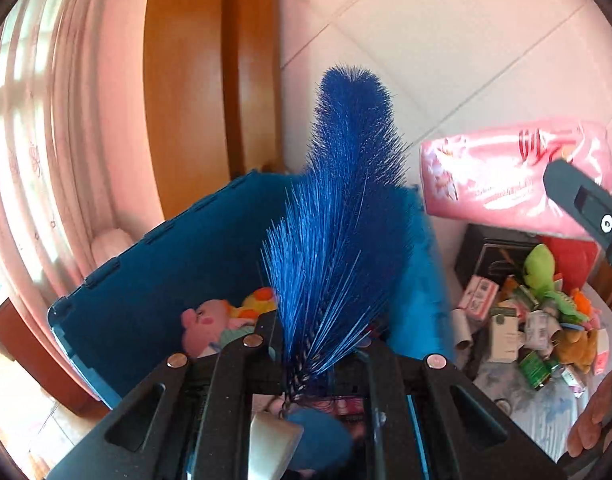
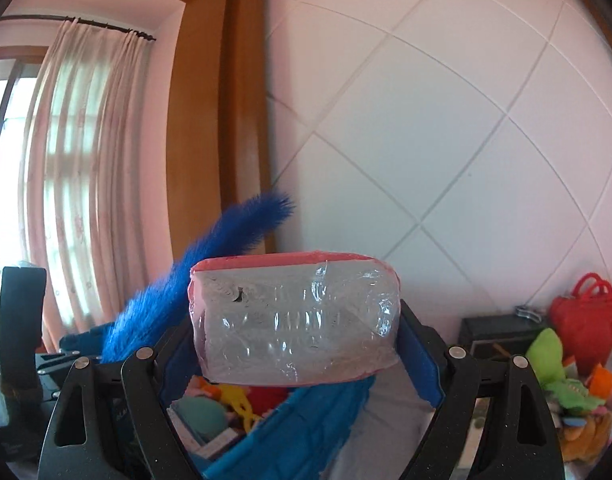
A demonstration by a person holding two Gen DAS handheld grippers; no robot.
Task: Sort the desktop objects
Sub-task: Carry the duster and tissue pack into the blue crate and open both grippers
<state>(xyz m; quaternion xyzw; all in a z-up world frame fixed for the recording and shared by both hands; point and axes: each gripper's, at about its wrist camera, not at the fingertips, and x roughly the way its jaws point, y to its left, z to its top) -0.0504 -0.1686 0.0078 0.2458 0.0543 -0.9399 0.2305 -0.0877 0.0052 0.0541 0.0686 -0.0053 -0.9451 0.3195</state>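
Left gripper (image 1: 317,344) clamped tight on blue bottle brush (image 1: 345,208), raised above blue storage bin (image 1: 146,272) of plush toys. Right gripper (image 2: 298,340) spread wide, gripping pink tissue pack (image 2: 294,316) above bin.

1 blue brush (image 1: 345,208), 1 pink tissue pack (image 2: 296,320), 1 blue bin (image 1: 154,272), 2 grippers (image 1: 317,344)

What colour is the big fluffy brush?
Bright blue bristle brush, clearest in the left wrist view.
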